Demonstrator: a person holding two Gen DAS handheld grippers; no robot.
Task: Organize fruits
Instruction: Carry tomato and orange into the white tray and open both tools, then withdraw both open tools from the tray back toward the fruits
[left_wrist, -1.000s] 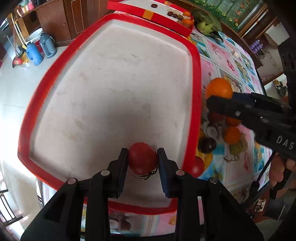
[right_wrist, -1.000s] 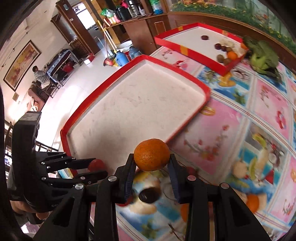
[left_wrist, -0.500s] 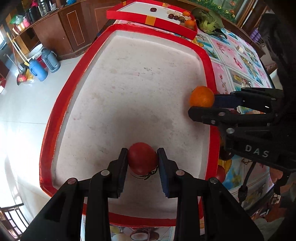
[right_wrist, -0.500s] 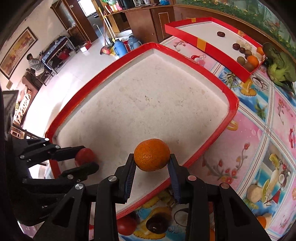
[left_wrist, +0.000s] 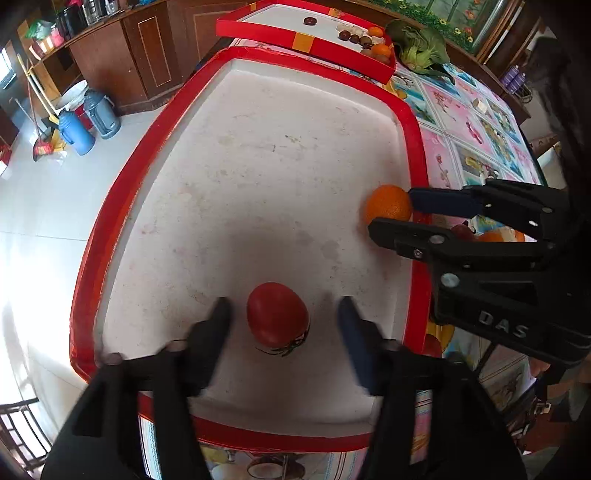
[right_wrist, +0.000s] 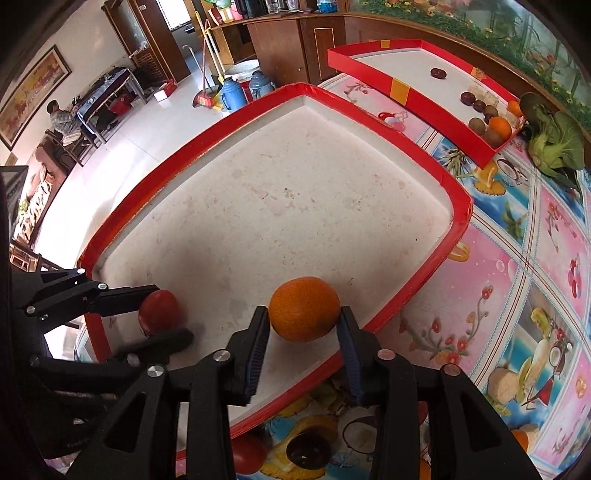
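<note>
One "DAS" mark, right gripper (left_wrist: 388, 218), orange (left_wrist: 387, 205)

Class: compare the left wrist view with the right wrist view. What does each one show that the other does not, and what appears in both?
Only the left wrist view shows the tomato's green stem.

Only the right wrist view shows a seated person in the background and the dark round fruit on the patterned tablecloth.

Both show the red-rimmed white tray, the round red tomato between the left gripper's opened jaws, and the round orange between the right gripper's opening jaws.
</note>
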